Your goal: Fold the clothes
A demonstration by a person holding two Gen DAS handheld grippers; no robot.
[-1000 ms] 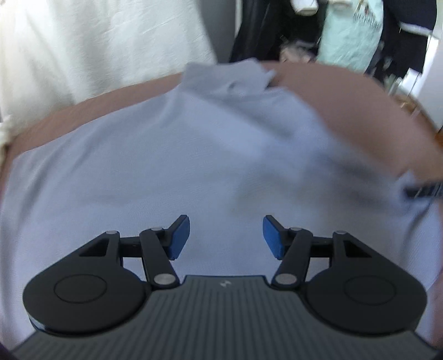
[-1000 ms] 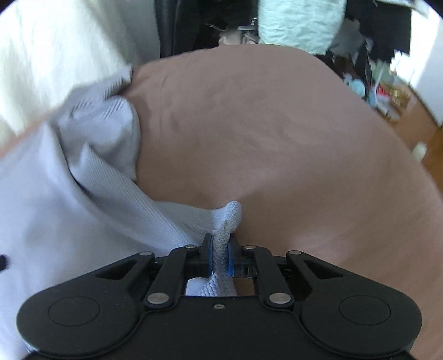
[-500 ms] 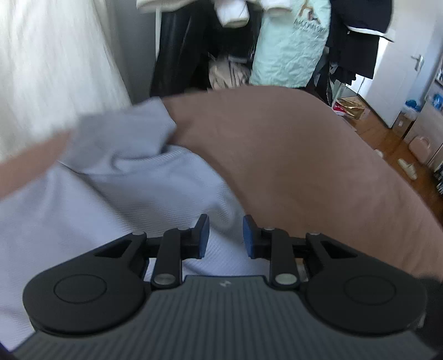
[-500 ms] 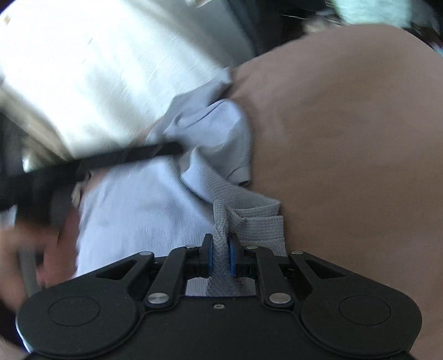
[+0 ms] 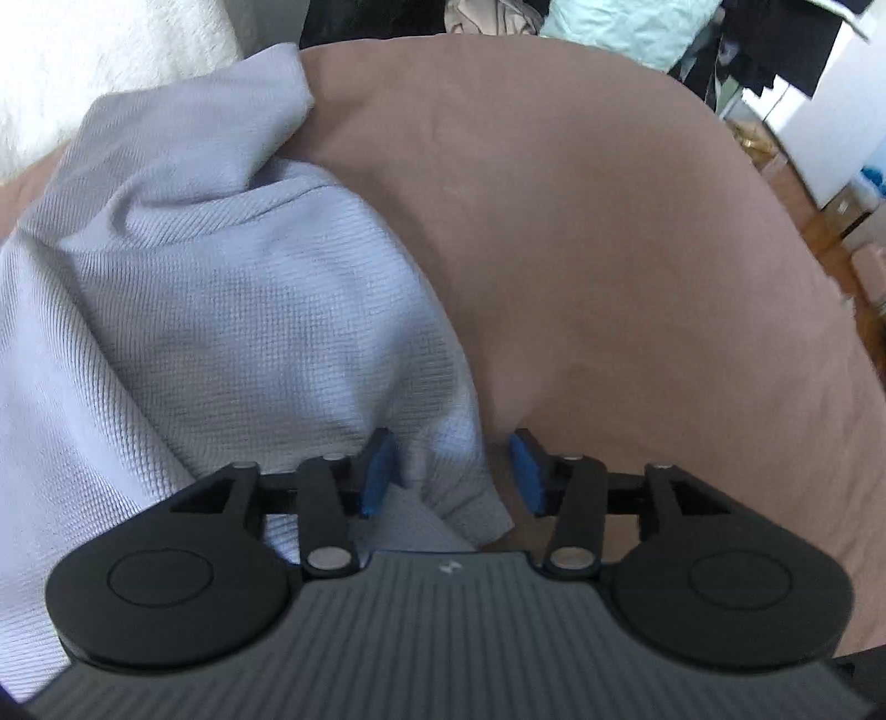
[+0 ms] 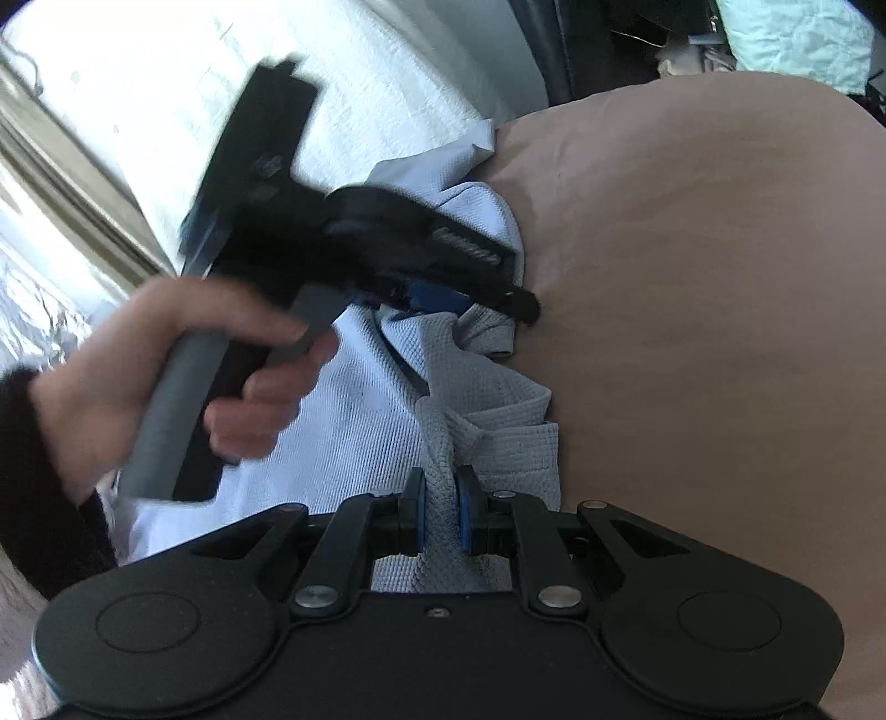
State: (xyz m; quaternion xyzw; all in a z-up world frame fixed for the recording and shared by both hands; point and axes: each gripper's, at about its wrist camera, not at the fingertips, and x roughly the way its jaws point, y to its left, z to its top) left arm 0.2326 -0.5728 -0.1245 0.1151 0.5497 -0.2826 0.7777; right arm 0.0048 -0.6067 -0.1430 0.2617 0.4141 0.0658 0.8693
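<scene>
Brown bedsheet [image 5: 637, 249] covered the whole work surface, with a white curtain [image 6: 387, 72] at far left and hanging clothes [image 5: 626, 27] behind. On the left part of the sheet lay the pale blue waffle-knit shirt [image 5: 232, 288], bunched and creased, its edge running down toward the camera. Person's left hand [image 6: 183, 376], dark sleeve at the wrist, gripped the grey handle of the left gripper [image 5: 451, 468]. Its blue pads were spread apart, straddling a fold of the shirt's edge without closing on it; the right pad sat over bare sheet. Further right, the right gripper [image 6: 440, 512] was pressed together on a gathered strip of the shirt, cloth bulging above and below the pads. Right of that, only smooth sheet.
</scene>
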